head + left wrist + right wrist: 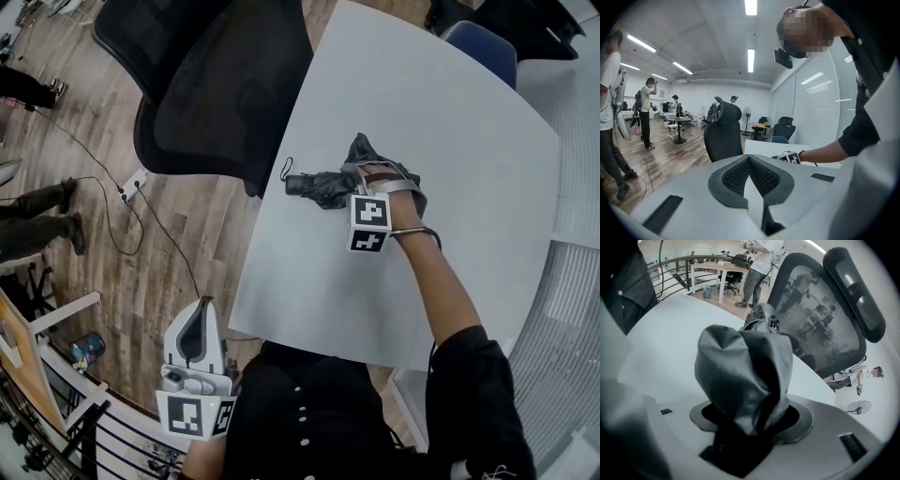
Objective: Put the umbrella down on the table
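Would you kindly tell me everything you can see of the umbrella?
The umbrella is a folded compact one, its dark grey cloth loosely bunched and creased. Its black handle, with a thin wrist loop, points toward the office chair. It lies across the white table, apparently resting on it. The right gripper is closed on the cloth at the end away from the handle.
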Motion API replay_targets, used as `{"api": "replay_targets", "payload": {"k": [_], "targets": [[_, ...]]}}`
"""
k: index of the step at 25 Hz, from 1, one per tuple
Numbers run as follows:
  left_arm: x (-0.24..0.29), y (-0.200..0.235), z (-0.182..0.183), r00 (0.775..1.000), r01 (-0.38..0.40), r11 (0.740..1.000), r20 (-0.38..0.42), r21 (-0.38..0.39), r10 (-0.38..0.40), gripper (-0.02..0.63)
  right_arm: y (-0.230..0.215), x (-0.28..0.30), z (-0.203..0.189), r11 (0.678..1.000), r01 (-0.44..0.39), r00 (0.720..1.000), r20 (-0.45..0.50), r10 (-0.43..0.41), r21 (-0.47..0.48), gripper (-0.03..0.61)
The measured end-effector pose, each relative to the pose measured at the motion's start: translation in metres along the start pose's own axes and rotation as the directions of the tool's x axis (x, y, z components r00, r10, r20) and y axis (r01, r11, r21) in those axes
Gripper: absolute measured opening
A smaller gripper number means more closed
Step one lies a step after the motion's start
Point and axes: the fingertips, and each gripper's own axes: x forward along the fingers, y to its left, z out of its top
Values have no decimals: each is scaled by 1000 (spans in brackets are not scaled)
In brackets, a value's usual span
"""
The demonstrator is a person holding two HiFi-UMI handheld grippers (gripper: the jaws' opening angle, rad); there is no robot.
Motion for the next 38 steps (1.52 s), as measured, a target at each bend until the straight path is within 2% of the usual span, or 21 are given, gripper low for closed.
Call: {"api": "replay_targets", "payload": {"k": [13, 18, 22, 25, 27, 30, 31, 32, 33, 36, 38], "targets": [[3, 0, -11, 1000, 0, 1000, -24, -27, 0, 11, 0, 6, 1, 982, -191, 979, 66, 191, 2, 313], [5, 1, -9, 1000, -8, 1000, -26, -28, 8, 11, -4, 6, 0, 982, -189, 981, 52, 189, -20, 325], [4, 5, -7, 1000, -12, 1000, -18, -21, 12, 11, -6, 3, 3, 992, -116, 992, 47, 118, -43, 337], [3, 3, -3, 1000, -5, 1000, -5, -15, 5, 11, -12, -9, 7, 999, -39, 996, 83, 41, -25, 339], [3, 2, 1, 1000, 5, 1000, 7, -10, -5, 11, -17, -23, 12, 1000, 6, 992, 126, -8, 18, 337], [1, -2, 9, 999, 19, 1000, 27, -4, -19, 11, -32, -56, 22, 987, 69, 970, 222, -101, 147, 325], [0, -3, 12, 999, 25, 1000, 35, -1, -25, 11, -39, -70, 25, 975, 95, 956, 256, -145, 200, 274], [-1, -5, 15, 999, 32, 999, 44, 2, -32, 11, -45, -83, 26, 960, 122, 940, 282, -193, 251, 185], [-1, -7, 19, 998, 40, 999, 56, 5, -41, 11, -50, -96, 26, 944, 147, 925, 297, -237, 296, 127], [-1, -11, 30, 993, 65, 998, 94, 18, -66, 11, -53, -130, 22, 900, 180, 896, 311, -316, 396, 60], [-3, -14, 37, 990, 78, 997, 117, 28, -80, 11, -47, -151, 22, 870, 173, 878, 328, -349, 462, 43]]}}
